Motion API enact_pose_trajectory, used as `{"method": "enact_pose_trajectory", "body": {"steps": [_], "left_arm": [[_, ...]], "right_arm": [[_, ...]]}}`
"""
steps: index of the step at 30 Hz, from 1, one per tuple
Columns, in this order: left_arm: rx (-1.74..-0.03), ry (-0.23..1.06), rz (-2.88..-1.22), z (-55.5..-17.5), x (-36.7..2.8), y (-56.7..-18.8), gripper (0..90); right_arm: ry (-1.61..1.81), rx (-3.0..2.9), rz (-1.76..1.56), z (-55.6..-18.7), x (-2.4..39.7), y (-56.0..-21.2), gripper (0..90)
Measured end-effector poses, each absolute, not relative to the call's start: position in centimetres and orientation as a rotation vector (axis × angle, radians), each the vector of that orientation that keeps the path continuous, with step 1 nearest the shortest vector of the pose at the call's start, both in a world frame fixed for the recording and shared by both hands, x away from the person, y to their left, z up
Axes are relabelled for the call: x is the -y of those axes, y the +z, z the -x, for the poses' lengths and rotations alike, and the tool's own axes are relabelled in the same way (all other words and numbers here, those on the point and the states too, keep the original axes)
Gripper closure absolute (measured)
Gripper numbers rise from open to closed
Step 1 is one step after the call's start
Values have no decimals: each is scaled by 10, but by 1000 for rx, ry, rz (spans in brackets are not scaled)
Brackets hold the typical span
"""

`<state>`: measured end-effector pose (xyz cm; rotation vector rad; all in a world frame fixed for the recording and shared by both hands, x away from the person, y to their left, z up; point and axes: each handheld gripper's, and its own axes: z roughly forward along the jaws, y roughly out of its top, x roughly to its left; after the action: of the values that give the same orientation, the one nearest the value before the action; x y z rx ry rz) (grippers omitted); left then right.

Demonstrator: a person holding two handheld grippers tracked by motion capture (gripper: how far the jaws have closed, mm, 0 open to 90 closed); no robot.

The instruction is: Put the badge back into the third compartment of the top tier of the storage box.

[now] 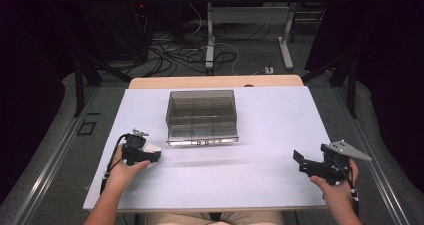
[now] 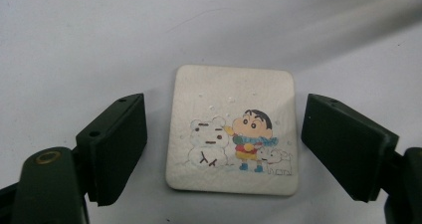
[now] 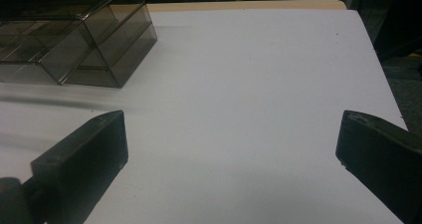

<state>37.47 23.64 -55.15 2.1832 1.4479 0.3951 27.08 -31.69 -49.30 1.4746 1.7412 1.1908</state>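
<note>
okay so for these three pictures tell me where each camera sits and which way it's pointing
High view: above the person's side, looking forward and down at the white table; forearms, left tongs and right tongs show.
Left gripper view: rides the left tongs, looking down on a cartoon coaster lying between its open jaws, untouched.
Right gripper view: rides the right tongs, looking across the table to the smoky clear drawer box; jaws open.
Shared: the high and right gripper views both show the drawer box.
</note>
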Motion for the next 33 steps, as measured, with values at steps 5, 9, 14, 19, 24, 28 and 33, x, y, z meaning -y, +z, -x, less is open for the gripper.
{"method": "enact_pose_trajectory", "body": {"steps": [5,9,14,19,24,28,33], "left_arm": [[-1452,384,-2186,-375,-237,-551,210],[-1474,376,-2187,-374,-235,-549,265],[-1503,371,-2178,-373,-234,-548,279],[-1477,358,-2224,-374,-233,-546,312],[-1477,358,-2224,-374,-233,-546,320],[-1548,326,-2226,-377,-230,-542,320],[-1548,326,-2226,-377,-230,-542,331]], "right_arm": [[1192,-1739,-1475,-271,317,-493,0],[1197,-1735,-1481,-270,318,-494,0],[1204,-1727,-1478,-270,318,-494,0],[1184,-1755,-1487,-270,317,-494,0],[1185,-1758,-1492,-270,318,-494,0],[1185,-1758,-1492,-270,318,-494,0],[1192,-1761,-1495,-271,317,-496,0]]}}
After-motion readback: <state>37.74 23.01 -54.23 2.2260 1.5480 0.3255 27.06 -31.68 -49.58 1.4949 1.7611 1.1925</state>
